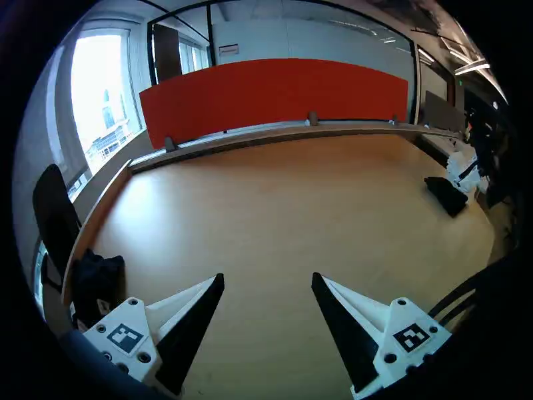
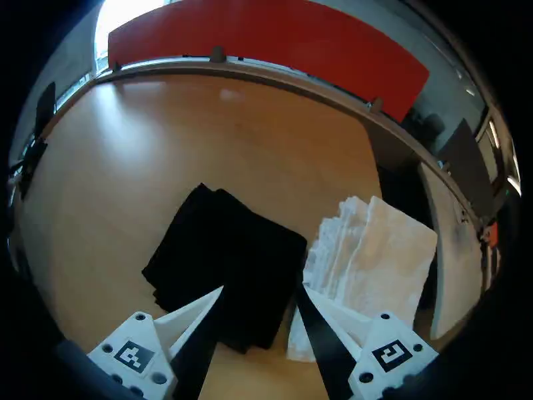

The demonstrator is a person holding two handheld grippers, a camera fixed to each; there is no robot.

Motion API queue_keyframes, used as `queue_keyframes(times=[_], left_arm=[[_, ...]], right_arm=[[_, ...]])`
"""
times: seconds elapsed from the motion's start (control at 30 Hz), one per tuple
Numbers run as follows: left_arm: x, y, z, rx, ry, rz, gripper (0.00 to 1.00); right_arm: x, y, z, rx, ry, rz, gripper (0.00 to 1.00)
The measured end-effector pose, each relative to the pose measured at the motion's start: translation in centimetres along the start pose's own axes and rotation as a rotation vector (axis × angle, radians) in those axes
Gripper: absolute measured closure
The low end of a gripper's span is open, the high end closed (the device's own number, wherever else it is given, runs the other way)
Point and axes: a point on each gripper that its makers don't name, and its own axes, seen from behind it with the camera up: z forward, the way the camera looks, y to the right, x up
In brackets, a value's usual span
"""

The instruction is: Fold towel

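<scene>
Right gripper (image 2: 258, 288) hangs open over a soft, squarely folded black towel stack (image 2: 226, 267), just beside layered white towels (image 2: 380, 260); left gripper (image 1: 267, 275), fingers apart, faces the smooth wooden table (image 1: 280, 200).

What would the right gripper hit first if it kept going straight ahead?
Most likely the black towel, which lies on the table straight ahead of the open right gripper. The white towel sits just beside that line. Depth is hard to judge.

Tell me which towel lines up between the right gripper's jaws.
The black towel: it lies straight ahead, framed by the open jaws. The white towel sits beside it, off to the right in the right gripper view.
</scene>
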Motion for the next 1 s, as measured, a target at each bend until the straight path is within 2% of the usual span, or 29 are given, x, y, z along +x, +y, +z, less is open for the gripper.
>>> queue_keyframes(times=[0.43, 0.83, 1.0], left_arm=[[-0.5, -0.5, -0.2, 0.025, -0.017, -0.008, 0.02], [-0.8, -0.7, -0.2, 0.039, -0.032, -0.007, 0.03], [-1.0, -0.7, -0.3, 0.042, -0.037, -0.007, 0.02]], right_arm=[[1.4, 0.5, 2.3, 0.019, -0.009, 0.000, 0.30], [1.0, 0.7, 4.1, 0.039, -0.036, 0.016, 0.52], [0.9, 0.6, 4.5, 0.044, -0.043, 0.018, 0.52]])
